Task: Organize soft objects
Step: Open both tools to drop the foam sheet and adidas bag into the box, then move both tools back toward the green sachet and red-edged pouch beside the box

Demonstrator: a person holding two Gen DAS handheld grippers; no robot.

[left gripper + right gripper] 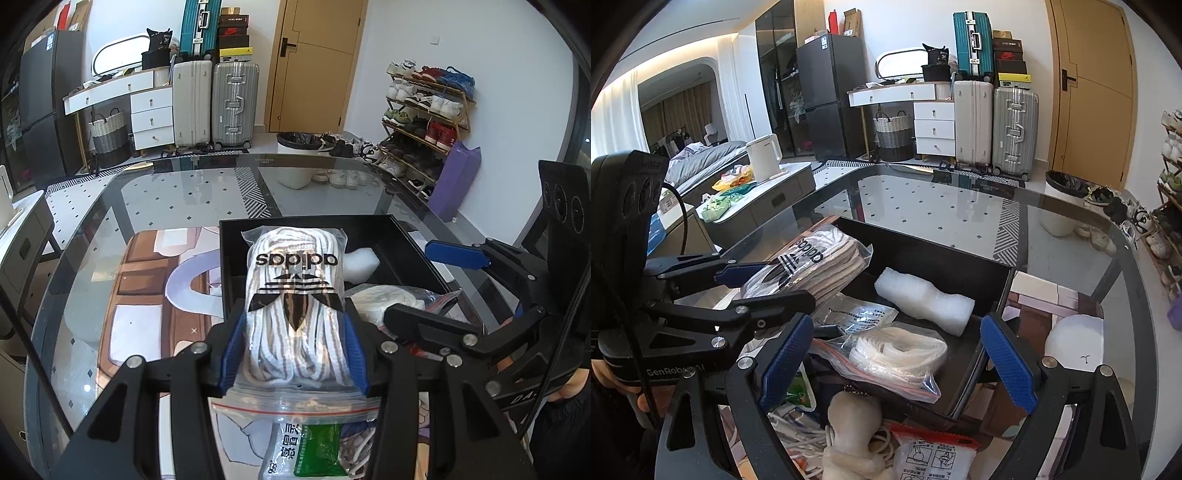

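Observation:
My left gripper [293, 343] is shut on a clear Adidas bag of white laces [295, 306] and holds it above the near-left part of the black tray [402, 236]. The same bag [816, 258] and left gripper [764, 284] show in the right wrist view. My right gripper [897, 354] is open and empty over the tray's near edge [967, 398]. In the tray lie a white foam roll [923, 301], a zip bag of white laces [897, 354] and a printed plastic bag [857, 314].
Near me lie a beige plush toy [853, 432], white cables [798, 435], a printed packet [934, 458] and a green packet [317, 450]. The tray stands on a glass table [177, 199] with a patterned mat [147, 295].

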